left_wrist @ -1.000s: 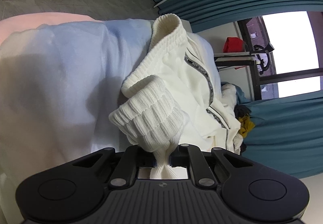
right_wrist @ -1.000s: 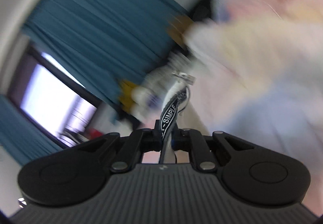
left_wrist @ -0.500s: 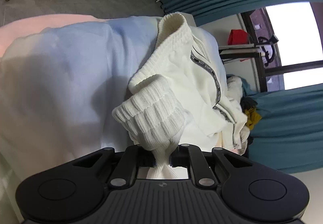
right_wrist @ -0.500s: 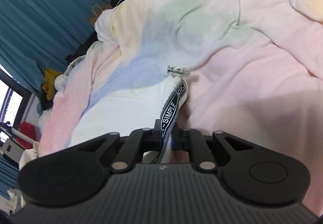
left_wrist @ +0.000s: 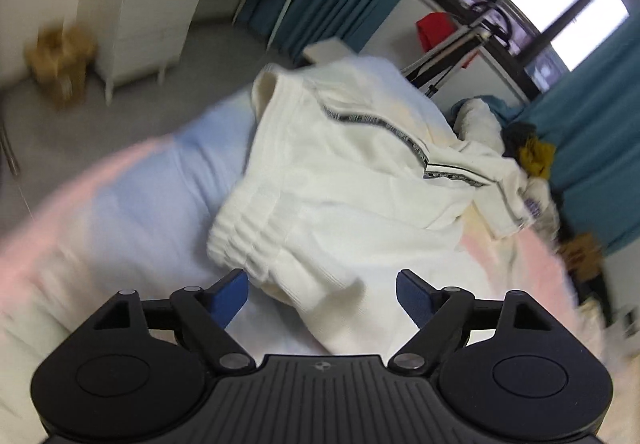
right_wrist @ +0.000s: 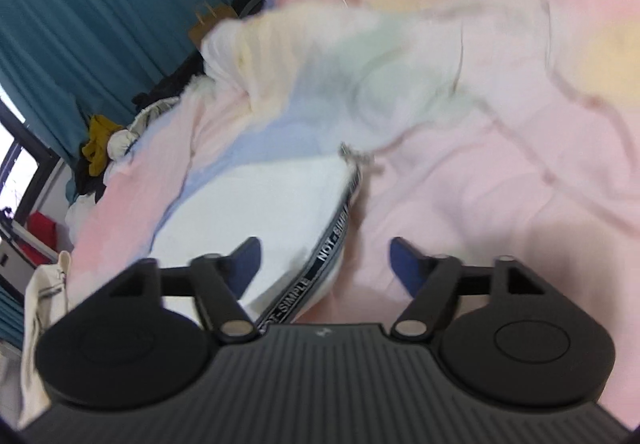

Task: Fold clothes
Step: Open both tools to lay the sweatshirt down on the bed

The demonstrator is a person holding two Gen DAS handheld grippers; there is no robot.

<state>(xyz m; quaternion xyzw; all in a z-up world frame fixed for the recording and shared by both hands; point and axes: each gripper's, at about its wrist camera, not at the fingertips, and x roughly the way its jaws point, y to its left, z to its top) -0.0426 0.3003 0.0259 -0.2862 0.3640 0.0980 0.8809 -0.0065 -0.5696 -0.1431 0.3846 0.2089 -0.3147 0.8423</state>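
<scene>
Both jaws have let go and gape over the soft, light white knitted jacket (left_wrist: pixel 340 200) on the pastel bedspread (right_wrist: pixel 500 184); its ribbed cuff (left_wrist: pixel 256 244) offers firm purchase.

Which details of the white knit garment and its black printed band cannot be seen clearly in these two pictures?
- White knit garment, left wrist view: ribbed cuff smeared by motion blur.
- Black printed band, right wrist view: its lower end is hidden behind the right gripper.
- Pastel bedding: folds blurred.
</scene>
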